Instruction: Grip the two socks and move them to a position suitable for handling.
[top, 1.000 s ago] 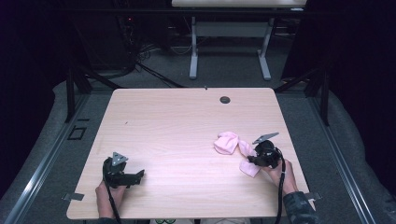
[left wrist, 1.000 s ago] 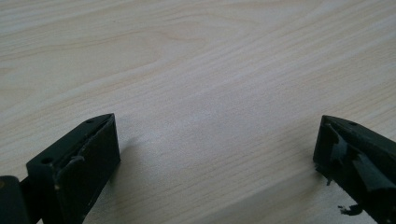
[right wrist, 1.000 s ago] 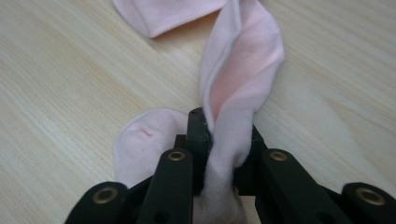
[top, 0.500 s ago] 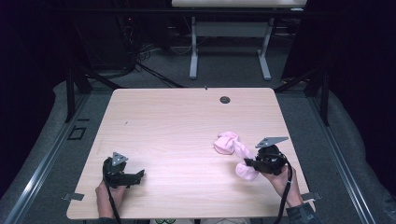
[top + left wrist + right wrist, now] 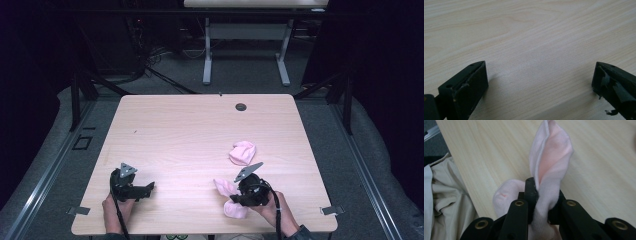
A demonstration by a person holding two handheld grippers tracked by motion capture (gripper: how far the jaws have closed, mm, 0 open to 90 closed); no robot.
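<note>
Right gripper (image 5: pixel 541 195): clamped on a pink sock (image 5: pixel 549 162), near the bench's (image 5: pixel 200 130) front edge.
Left gripper (image 5: pixel 540 82): jaws wide apart, nothing between them, over bare bench.
Second pink sock (image 5: pixel 243 152): lies apart, farther back.

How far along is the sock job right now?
Done: the right gripper is shut on one pink sock, which sits at the near edge of the table, apart from the second sock. In hand: that sock, pinched mid-length, both ends hanging free. Left: the second sock lies bunched and untouched; the left gripper rests open over bare wood. Pairing or folding not yet visible.
</note>
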